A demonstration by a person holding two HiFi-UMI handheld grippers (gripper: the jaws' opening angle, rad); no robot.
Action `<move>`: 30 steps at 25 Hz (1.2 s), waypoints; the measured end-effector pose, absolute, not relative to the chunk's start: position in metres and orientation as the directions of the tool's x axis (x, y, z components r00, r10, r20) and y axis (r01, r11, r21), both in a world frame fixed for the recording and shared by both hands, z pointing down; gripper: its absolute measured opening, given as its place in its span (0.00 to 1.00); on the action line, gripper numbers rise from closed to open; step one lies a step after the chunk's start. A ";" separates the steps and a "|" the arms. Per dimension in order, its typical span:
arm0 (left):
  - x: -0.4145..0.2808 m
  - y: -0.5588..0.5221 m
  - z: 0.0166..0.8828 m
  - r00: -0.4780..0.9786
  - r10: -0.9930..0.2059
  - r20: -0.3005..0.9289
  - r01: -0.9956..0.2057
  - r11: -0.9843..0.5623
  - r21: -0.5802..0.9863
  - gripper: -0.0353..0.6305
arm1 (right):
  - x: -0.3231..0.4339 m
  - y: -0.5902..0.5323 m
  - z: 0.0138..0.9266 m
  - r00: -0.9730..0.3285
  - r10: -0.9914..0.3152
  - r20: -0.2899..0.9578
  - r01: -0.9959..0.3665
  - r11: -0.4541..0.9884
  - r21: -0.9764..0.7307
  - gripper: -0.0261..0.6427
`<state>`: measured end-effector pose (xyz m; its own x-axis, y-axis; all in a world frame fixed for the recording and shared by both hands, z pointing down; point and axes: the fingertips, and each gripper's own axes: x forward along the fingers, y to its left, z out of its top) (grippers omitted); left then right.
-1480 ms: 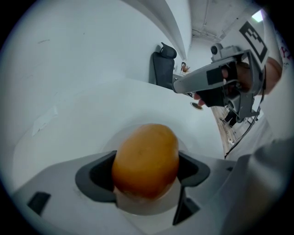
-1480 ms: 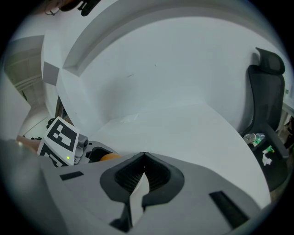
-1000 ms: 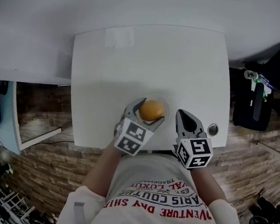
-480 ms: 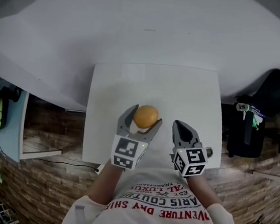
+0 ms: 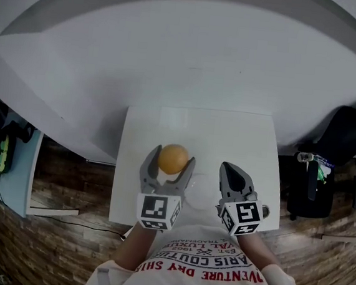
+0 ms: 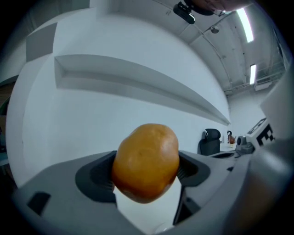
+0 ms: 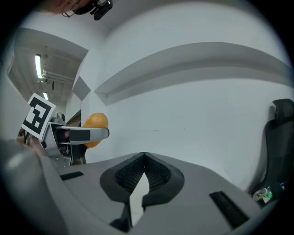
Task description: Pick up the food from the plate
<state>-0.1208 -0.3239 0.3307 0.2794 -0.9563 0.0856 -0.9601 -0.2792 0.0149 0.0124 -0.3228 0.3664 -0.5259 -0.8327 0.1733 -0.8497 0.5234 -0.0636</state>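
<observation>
Jaws, left gripper view: you have the jaws of your left gripper (image 6: 146,172) clamped on the food (image 6: 146,161), a round orange piece with a faintly dimpled skin. Each dark pad (image 6: 97,178) presses one flank, and the piece bulges above and below them. Behind it: a white wall (image 6: 115,114) with a long ledge (image 6: 138,80), and a black chair (image 6: 209,140) far off at the right.

Right gripper view: the jaws of your right gripper (image 7: 144,158) are closed, their ribbed tips touching, with only a narrow slit lower down and nothing between them. At the left edge you see the other gripper side-on, the orange piece showing above and below its grey jaw, and a marker cube (image 7: 39,114) beside it. A dark chair back stands at the right edge.

Head view: both grippers are held over the near half of the white counter (image 5: 198,127), well apart from each other. The orange piece sits in the left jaws, off the plate. The plate (image 5: 201,192), clear and faint, lies on the counter between the two grippers. The right jaws point away from you, tips together. Your shirt (image 5: 203,266), white with red print, fills the bottom edge. A black bag (image 5: 347,142) sits beyond the counter's right side.
</observation>
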 end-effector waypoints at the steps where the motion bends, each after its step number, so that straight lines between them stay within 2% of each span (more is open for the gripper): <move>1: -0.121 -0.323 0.331 0.280 -0.956 0.085 -0.960 -0.279 0.019 0.63 | 0.011 -0.322 0.366 -0.529 -0.831 0.171 -0.848 0.526 -0.063 0.06; 30: -0.113 -0.317 0.345 0.335 -0.933 0.131 -0.942 -0.331 0.054 0.63 | 0.014 -0.309 0.371 -0.524 -0.833 0.177 -0.851 0.523 -0.053 0.06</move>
<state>-0.1129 -0.3174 0.3455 0.3349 -0.9330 0.1313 -0.9422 -0.3306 0.0540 0.0136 -0.3089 0.3713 -0.5237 -0.8333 0.1773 -0.8505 0.5233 -0.0530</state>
